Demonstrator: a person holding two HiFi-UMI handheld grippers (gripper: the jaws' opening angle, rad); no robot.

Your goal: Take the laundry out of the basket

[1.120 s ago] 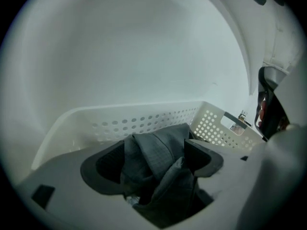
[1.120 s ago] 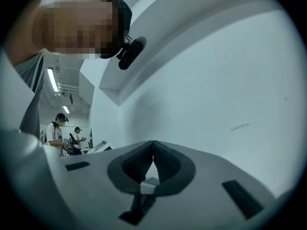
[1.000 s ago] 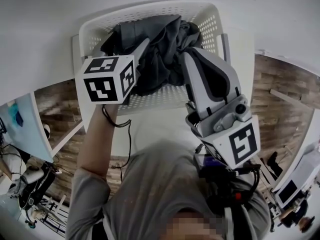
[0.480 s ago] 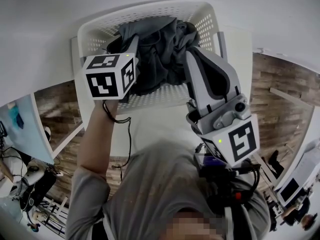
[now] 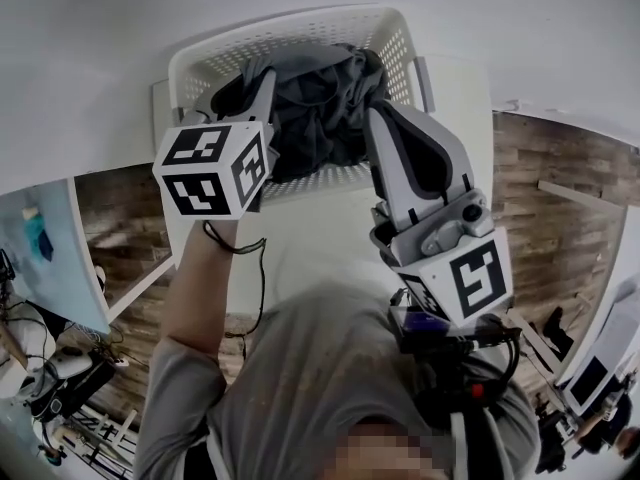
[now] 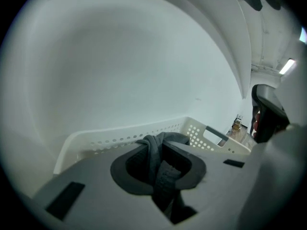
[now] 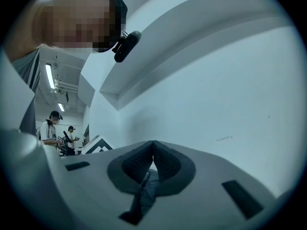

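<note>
Inside the white basket [image 5: 300,26] on a white table [image 5: 320,243], dark grey laundry [image 5: 320,118] lies bunched, its lower folds hidden behind both tools. The left gripper [image 6: 160,145], jaws just closing, pinches a twisted fold. The right gripper [image 7: 153,145], jaws together, traps a thin strip. Wood floor [image 5: 565,183] flanks the table, with a white wall behind

- L gripper [image 6: 160,146]: jaws just been closing, now pinched on a fold of dark grey cloth [image 6: 162,175]; the cloth runs up betw. the pads and bunches over the tips.
- White basket [image 6: 120,140], hole-pattern walls, behind the jaws; handle slot [image 6: 216,135] at its rt end.
- Plain white wall [image 6: 134,66] beyond.
</note>
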